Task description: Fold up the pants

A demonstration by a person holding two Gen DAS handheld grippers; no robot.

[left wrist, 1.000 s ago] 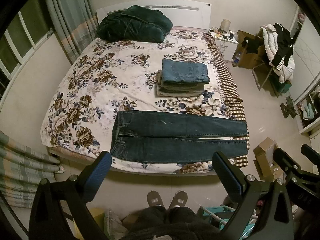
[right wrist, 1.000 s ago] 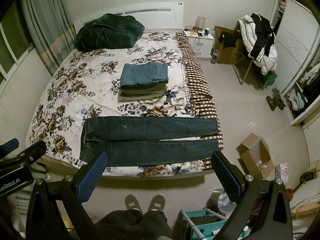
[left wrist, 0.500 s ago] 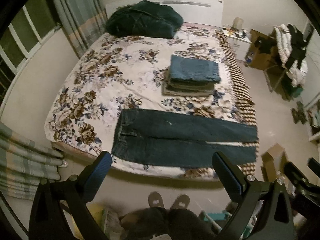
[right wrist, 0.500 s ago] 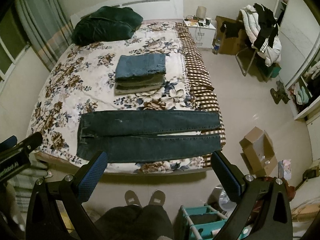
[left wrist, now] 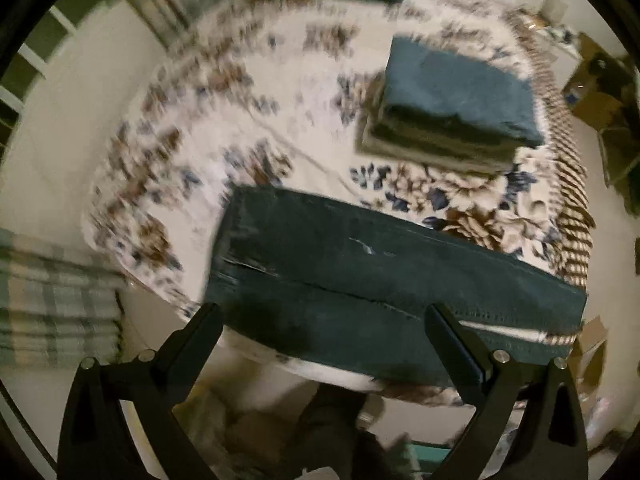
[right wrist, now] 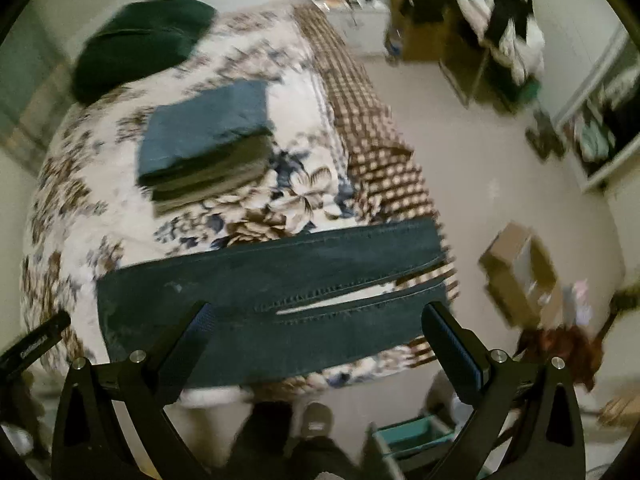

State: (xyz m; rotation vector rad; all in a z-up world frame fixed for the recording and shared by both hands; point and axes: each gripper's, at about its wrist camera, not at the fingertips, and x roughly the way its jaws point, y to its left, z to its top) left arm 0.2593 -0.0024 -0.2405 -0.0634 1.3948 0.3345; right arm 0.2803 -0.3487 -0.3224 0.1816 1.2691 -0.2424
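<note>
While both frames are smeared by motion blur, the black left gripper (left wrist: 320,320) and black right gripper (right wrist: 316,320) each hang with jaws wide apart and empty, above the near edge of the floral-quilted bed (left wrist: 248,128). Dark blue denim pants (right wrist: 272,300) lie flat along that edge, legs side by side. Farther back sits a stack of folded trousers (left wrist: 452,104), then a dark green bundle (right wrist: 144,44).

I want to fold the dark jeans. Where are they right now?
The dark jeans lie flat and unfolded along the near edge of the bed, in both views, just in front of the stack of folded clothes.
</note>
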